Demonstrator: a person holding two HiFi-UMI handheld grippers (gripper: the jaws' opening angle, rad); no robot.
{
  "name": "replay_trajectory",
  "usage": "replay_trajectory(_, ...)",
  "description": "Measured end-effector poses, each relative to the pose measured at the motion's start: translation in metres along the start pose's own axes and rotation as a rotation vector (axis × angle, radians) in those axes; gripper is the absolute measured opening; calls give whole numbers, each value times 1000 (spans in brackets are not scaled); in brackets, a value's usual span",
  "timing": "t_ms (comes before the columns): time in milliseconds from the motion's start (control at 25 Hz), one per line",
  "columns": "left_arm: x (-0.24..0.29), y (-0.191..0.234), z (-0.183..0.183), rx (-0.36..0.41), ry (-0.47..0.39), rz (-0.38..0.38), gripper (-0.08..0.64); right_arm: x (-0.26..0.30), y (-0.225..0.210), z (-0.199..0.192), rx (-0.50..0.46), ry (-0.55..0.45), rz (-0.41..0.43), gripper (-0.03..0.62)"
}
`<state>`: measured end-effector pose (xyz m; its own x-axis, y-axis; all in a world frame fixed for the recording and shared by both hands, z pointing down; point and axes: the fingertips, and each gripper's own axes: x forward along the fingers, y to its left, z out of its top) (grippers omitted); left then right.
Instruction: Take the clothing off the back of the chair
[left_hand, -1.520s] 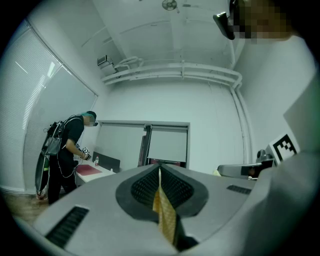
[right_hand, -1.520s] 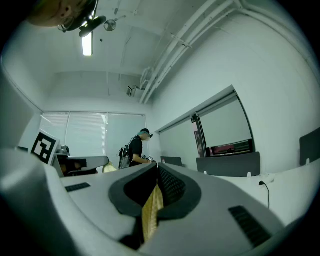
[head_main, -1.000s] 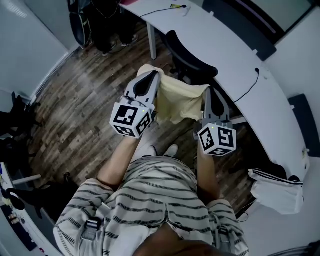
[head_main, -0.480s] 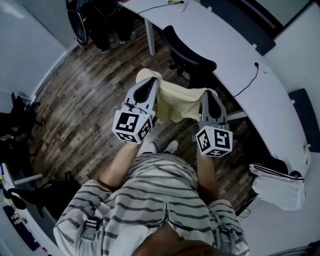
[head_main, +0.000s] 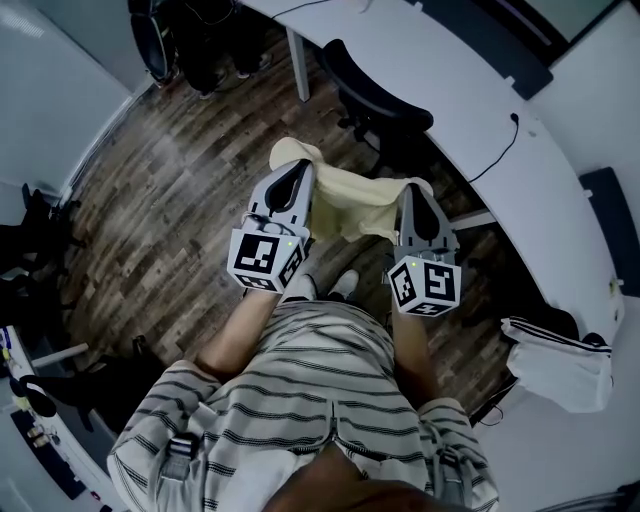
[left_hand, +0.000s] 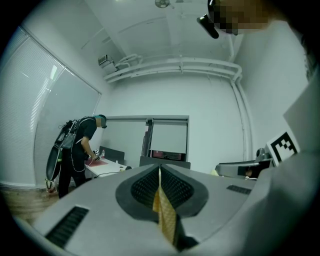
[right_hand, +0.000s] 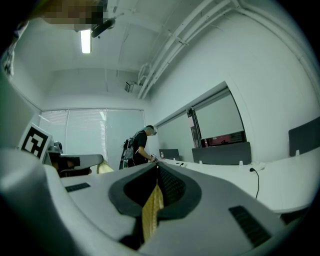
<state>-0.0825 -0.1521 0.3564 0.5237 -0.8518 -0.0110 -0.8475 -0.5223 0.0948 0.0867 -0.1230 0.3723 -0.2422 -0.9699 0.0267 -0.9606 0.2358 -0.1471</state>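
Observation:
A pale yellow garment (head_main: 352, 203) hangs stretched between my two grippers, in front of my legs and off the black office chair (head_main: 377, 98), which stands beyond it by the desk. My left gripper (head_main: 297, 172) is shut on the garment's left corner. The right gripper (head_main: 412, 192) is shut on its right corner. In the left gripper view a strip of yellow cloth (left_hand: 165, 216) is pinched in the shut left gripper (left_hand: 159, 171). The right gripper view shows the same cloth (right_hand: 151, 210) clamped in the right gripper (right_hand: 157, 168). Both grippers point level.
A curved white desk (head_main: 480, 95) with a black cable runs along the right behind the chair. White striped clothing (head_main: 558, 362) lies at the right edge. Another person (left_hand: 75, 150) works at a far table. Dark bags (head_main: 40, 240) line the left wall on the wood floor.
Both grippers, still shut on the yellow garment, have drawn back toward my body and sunk a little, so the chair now lies farther from the cloth.

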Motion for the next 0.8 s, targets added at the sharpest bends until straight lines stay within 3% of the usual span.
replay_trajectory(800, -9, -7, -31, -7, 54, -16, 29, -4, 11, -27, 0, 61, 39, 25)
